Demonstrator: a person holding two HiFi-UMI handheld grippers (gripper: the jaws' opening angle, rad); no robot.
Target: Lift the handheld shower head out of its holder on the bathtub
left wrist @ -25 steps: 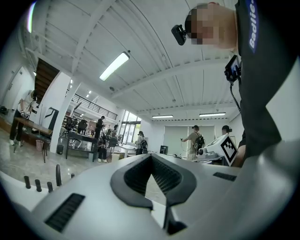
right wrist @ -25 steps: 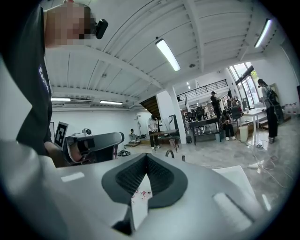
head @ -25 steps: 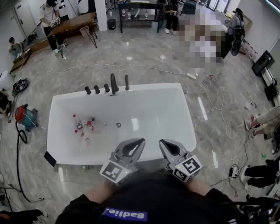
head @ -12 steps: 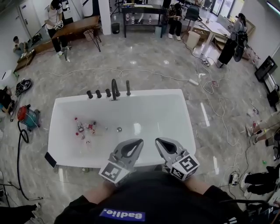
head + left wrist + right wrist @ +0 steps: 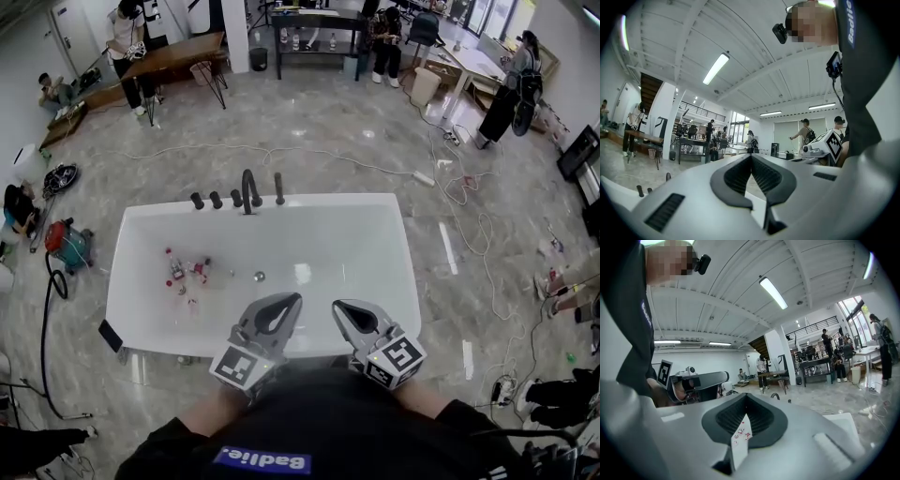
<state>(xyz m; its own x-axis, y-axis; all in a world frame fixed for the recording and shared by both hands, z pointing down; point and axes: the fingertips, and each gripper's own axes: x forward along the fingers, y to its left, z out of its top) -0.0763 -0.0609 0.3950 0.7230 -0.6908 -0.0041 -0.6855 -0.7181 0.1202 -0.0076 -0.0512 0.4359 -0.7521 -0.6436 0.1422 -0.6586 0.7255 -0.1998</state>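
Note:
A white bathtub [image 5: 394, 272] lies ahead of me in the head view. On its far rim stand black fittings: three knobs [image 5: 217, 200], a curved spout [image 5: 248, 190] and the upright handheld shower head [image 5: 279, 187] in its holder at the right end of the row. My left gripper [image 5: 289, 300] and right gripper [image 5: 338, 307] hover side by side over the tub's near rim, far from the fittings. Both are shut with nothing in them. The left gripper view shows its jaws [image 5: 751, 157] meeting, and the right gripper view shows its jaws [image 5: 746, 395] the same.
Several small bottles and toys [image 5: 186, 274] lie in the tub's left half, near a drain [image 5: 260, 276]. A red vacuum [image 5: 67, 246] with a hose stands to the tub's left. Cables [image 5: 469, 216] trail across the marble floor. People stand at tables [image 5: 178, 52] far behind.
The tub and its fittings have slid a little lower and to the right in the head view. Both grippers stay shut and keep almost the same place over the near rim.

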